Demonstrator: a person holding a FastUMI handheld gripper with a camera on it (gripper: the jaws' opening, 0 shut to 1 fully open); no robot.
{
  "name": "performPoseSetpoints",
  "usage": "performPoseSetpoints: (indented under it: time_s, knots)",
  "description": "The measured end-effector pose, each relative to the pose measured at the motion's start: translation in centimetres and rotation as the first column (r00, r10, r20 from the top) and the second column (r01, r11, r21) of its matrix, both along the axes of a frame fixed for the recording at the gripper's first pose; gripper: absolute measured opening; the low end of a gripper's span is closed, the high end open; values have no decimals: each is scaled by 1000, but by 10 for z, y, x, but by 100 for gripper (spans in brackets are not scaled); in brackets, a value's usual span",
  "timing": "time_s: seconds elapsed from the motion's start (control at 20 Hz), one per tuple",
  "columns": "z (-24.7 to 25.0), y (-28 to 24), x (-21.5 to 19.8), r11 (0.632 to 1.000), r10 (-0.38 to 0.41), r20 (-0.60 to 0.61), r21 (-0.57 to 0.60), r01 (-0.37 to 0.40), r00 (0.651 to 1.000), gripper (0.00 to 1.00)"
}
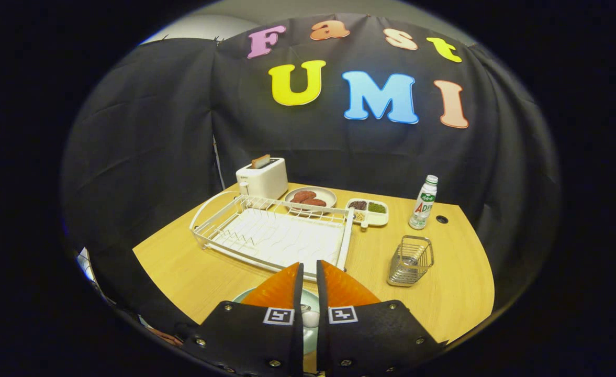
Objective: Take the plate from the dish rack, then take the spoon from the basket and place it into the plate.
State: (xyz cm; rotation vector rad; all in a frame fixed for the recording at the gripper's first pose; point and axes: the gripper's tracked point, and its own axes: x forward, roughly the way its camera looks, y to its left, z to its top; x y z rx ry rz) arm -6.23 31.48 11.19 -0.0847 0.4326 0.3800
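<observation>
Orange fingers [308,272] nearly together above one plate [245,296] holding a spoon [310,317], one empty dish rack [273,233], one basket [411,260], one bottle [424,209] on the bench [459,283]

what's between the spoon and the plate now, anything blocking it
Nothing visible blocks it. The spoon shows in the narrow gap between the gripper fingers, right over the pale plate beneath them. The dish rack and the wire basket sit beyond the fingertips, off that path.

Gripper [308,272] at bottom centre of frame, pointing forward. Orange fingers [279,288] nearly parallel, narrow gap between them. Tips not touching.
</observation>
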Motion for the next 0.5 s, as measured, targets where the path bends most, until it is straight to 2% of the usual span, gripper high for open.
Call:
performPoseSetpoints:
  time_s: [0.5]
  knots:
    - [-37,66,14,986,132,-87,-91,-140,987,10]
